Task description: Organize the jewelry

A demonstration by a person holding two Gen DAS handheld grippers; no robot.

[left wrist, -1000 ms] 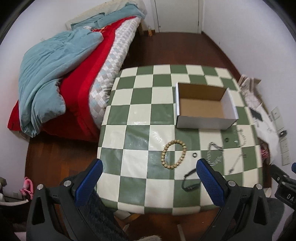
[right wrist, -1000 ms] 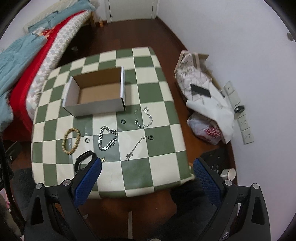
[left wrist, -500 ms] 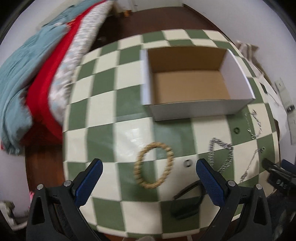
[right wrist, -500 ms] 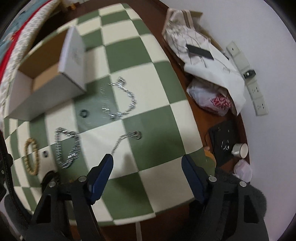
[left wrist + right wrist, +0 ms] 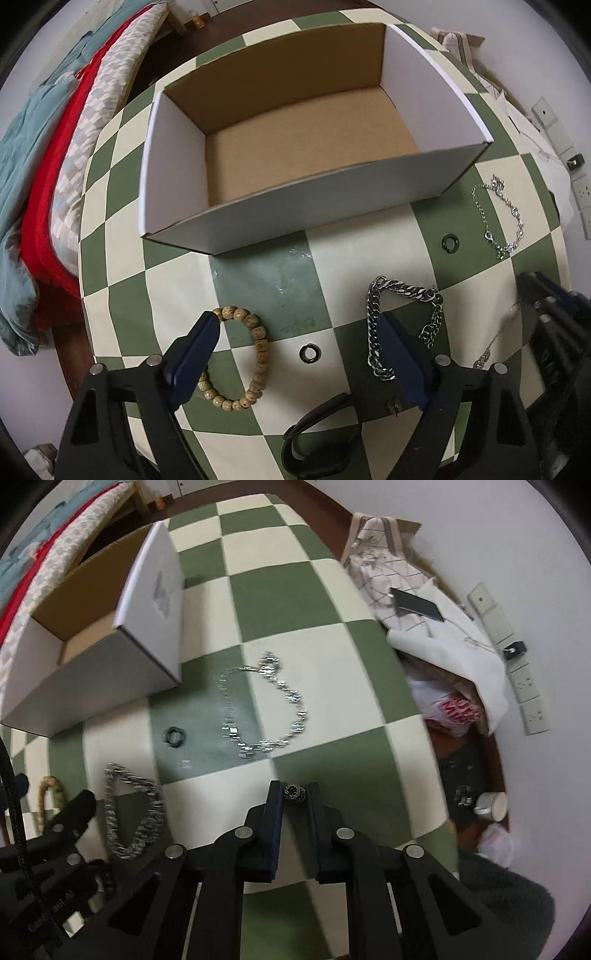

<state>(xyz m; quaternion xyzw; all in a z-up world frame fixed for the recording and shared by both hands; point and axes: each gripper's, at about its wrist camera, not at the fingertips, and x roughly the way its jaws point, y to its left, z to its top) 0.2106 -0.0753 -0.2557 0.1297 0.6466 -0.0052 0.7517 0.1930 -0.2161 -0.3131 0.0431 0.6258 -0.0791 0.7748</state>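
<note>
Right gripper (image 5: 294,790): the two blue pads have just been closing and now pinch a small dark bead (image 5: 294,792) with a sparkly surface, at the end of a thin chain whose run is hidden beneath the fingers; in the left wrist view that chain (image 5: 493,341) shows as a fine silver line on the table beside the right gripper (image 5: 546,314). Left gripper (image 5: 299,341): pads spread wide, having just been narrowing a little, and pressing on nothing. Between them lie a small dark ring (image 5: 309,353) and the right half of a wooden bead bracelet (image 5: 240,356); the left pad covers part of the bracelet's left side, the right pad overlaps a heavy silver link bracelet (image 5: 400,321). A black band (image 5: 321,439) lies at the near table edge between the fingers' bases.

Farther out, on the green-and-cream checked tablecloth (image 5: 266,280): a second dark ring (image 5: 450,243), a fine silver bracelet with small stones (image 5: 502,218), and, beyond all the jewelry, an open cardboard box (image 5: 295,206) with white walls and a brown inside, nothing visible in it. None of the jewelry is in the box.

Surroundings: a bed with red and blue covers (image 5: 44,155) left of the table; bags (image 5: 443,638) and wall sockets (image 5: 517,664) on the right
</note>
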